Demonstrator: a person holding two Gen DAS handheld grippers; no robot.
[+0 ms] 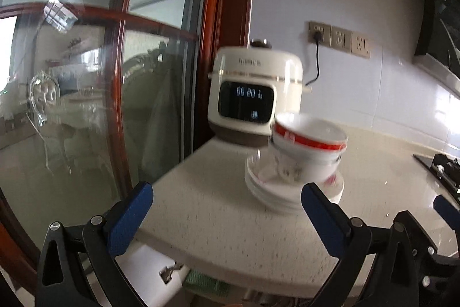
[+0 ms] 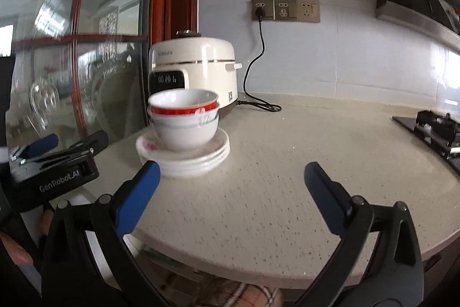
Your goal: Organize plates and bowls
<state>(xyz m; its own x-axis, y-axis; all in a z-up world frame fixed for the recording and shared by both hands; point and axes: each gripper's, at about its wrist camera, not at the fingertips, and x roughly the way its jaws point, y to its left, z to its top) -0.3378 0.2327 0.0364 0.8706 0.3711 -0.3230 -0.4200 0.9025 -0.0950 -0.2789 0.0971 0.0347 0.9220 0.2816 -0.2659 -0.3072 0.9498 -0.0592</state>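
Note:
A stack of white plates (image 2: 198, 160) sits on the speckled counter (image 2: 273, 192), with nested white bowls (image 2: 184, 131) on top; the upper bowl has a red band. The stack also shows in the left wrist view, plates (image 1: 273, 194) and bowls (image 1: 307, 151). My left gripper (image 1: 227, 200) is open and empty, near the counter's front left edge, short of the stack. My right gripper (image 2: 231, 177) is open and empty, to the right of the stack and short of it. The left gripper's body (image 2: 57, 171) shows at the left of the right wrist view.
A cream rice cooker (image 2: 198, 71) stands behind the stack, plugged into wall sockets (image 2: 284, 10). A glass door with red wood frame (image 1: 115, 76) lies left of the counter. A gas hob (image 2: 431, 131) sits at the far right.

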